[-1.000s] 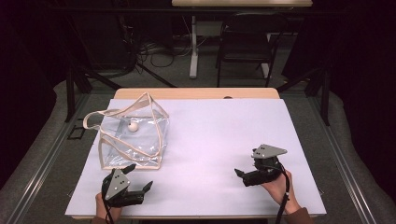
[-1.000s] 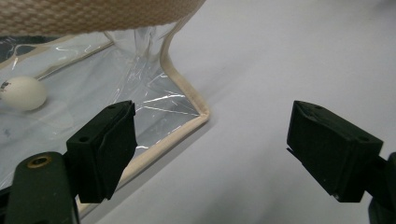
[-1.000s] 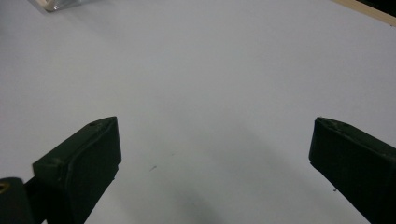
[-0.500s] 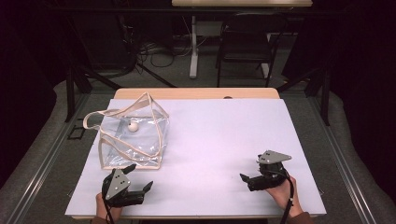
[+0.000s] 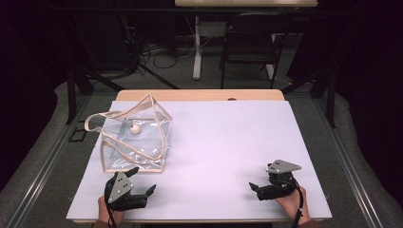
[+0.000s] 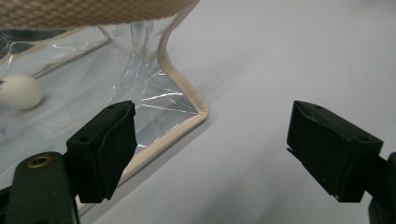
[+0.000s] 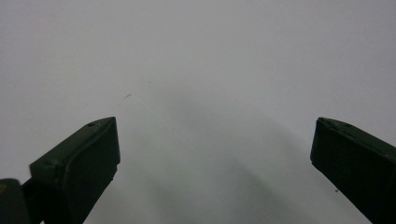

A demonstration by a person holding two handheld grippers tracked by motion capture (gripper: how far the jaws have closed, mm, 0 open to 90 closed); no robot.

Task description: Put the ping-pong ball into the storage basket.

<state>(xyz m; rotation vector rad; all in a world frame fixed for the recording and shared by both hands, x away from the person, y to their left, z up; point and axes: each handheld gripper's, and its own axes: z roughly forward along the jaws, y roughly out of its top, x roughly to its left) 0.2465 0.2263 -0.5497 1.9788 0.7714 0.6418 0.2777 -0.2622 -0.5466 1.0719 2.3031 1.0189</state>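
Observation:
A clear plastic bag (image 5: 133,142) with beige trim and a beige strap lies at the table's left; a small white egg-shaped ball (image 5: 136,128) rests inside it. My left gripper (image 5: 142,179) is open just in front of the bag's near edge. In the left gripper view, the jaws of the left gripper (image 6: 210,140) stand wide apart around the bag's corner (image 6: 191,100), touching nothing, with the ball (image 6: 21,91) at far left and the strap (image 6: 84,11) overhead. My right gripper (image 5: 255,190) is open near the front right, over bare table (image 7: 215,70).
The white tabletop (image 5: 228,142) stretches between the two grippers, and its wooden far edge (image 5: 199,95) shows behind. A chair (image 5: 249,47) and a desk leg (image 5: 196,47) stand on the floor beyond, with cables around them.
My right gripper has drawn back toward the table's near edge and slightly right, still open. The left gripper and the bag have stayed put.

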